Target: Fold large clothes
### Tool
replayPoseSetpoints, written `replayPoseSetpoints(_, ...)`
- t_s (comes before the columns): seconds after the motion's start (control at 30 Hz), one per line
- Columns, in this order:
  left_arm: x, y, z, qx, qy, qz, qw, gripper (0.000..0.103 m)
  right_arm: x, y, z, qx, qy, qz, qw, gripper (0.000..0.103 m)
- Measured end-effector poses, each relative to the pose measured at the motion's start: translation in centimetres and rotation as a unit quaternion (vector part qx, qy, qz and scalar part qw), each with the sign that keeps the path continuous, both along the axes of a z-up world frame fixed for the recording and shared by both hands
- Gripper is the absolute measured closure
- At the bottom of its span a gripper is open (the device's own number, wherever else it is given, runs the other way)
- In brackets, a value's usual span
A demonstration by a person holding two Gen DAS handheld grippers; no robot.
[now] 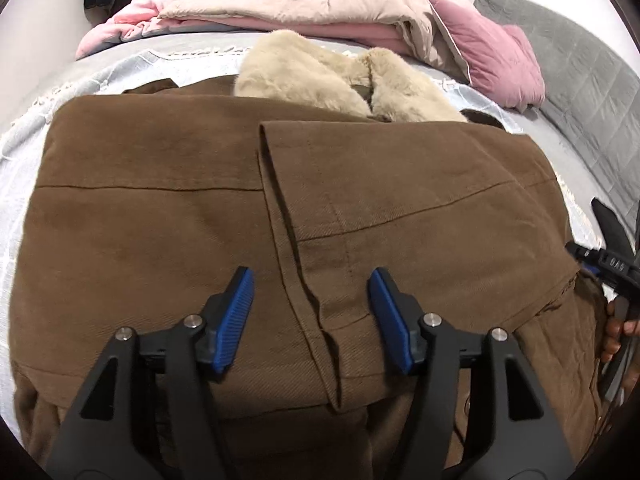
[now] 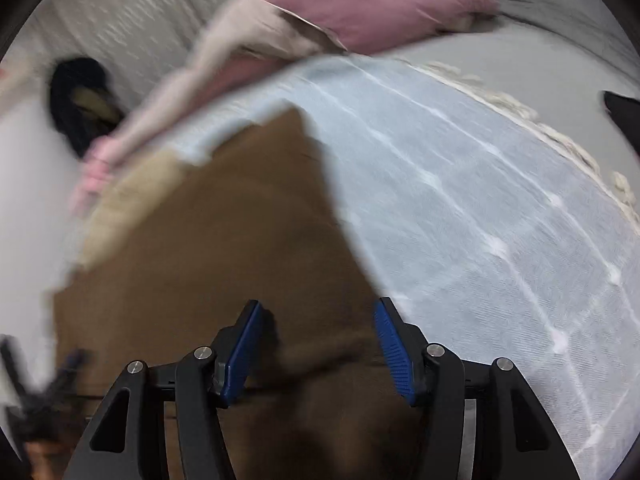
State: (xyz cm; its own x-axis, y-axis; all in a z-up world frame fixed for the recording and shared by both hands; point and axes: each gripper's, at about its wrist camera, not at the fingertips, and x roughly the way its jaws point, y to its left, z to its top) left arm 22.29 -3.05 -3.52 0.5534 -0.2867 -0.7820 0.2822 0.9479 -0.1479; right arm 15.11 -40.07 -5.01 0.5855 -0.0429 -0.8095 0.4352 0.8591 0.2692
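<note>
Two grippers hang over a brown coat (image 1: 168,216) spread on a pale blue throw (image 2: 480,208) on the bed, its long axis running away from the left wrist camera, with the cream fur collar (image 1: 304,76) at the far end. From that view the coat's left edge lies on the throw; a sleeve or panel is folded over the middle, its hemmed edge running down the centre, and the right edge reaches toward the right gripper (image 1: 612,272) at the margin. The cloth is a matt twill with stitched seams, and the collar is plush. The left gripper (image 1: 312,316) hovers above the folded edge, its blue ribbed fingers (image 1: 236,320) spread wide and holding nothing. In the blurred right wrist view the fingers are likewise wide apart and empty over the coat's right edge, with open throw stretching rightward to a fringed border; rumpled pink bedding (image 1: 304,12) lies beyond
</note>
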Motion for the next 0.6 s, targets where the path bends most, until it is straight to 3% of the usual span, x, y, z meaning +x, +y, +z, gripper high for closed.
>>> replayPoseSetpoints(0.23, -3.8, 2.3, 2.1, -0.003, 0.021, 0.011, 0.9997, 0.026, -2.4, -0.1, 3.5, 0.006, 0.006, 0.032, 0.999, 0.043)
replayPoseSetpoints(0.37, -7.5, 4.4, 3.4, 0.019, 0.042, 0.000, 0.9990, 0.021, -5.2, -0.2, 6.1, -0.005, -0.001, 0.051, 0.999, 0.042)
replayPoseSetpoints(0.5, -11.3, 7.0, 4.2, 0.048, 0.049, 0.004, 0.9976, 0.021, -9.8, -0.4, 7.5, 0.036, -0.033, 0.076, 0.996, 0.026)
replayPoseSetpoints(0.6, -14.3, 9.3, 4.7, 0.054, 0.049, 0.003, 0.9973, 0.020, -13.4, -0.8, 7.4, 0.070, -0.030, 0.093, 0.993, 0.025)
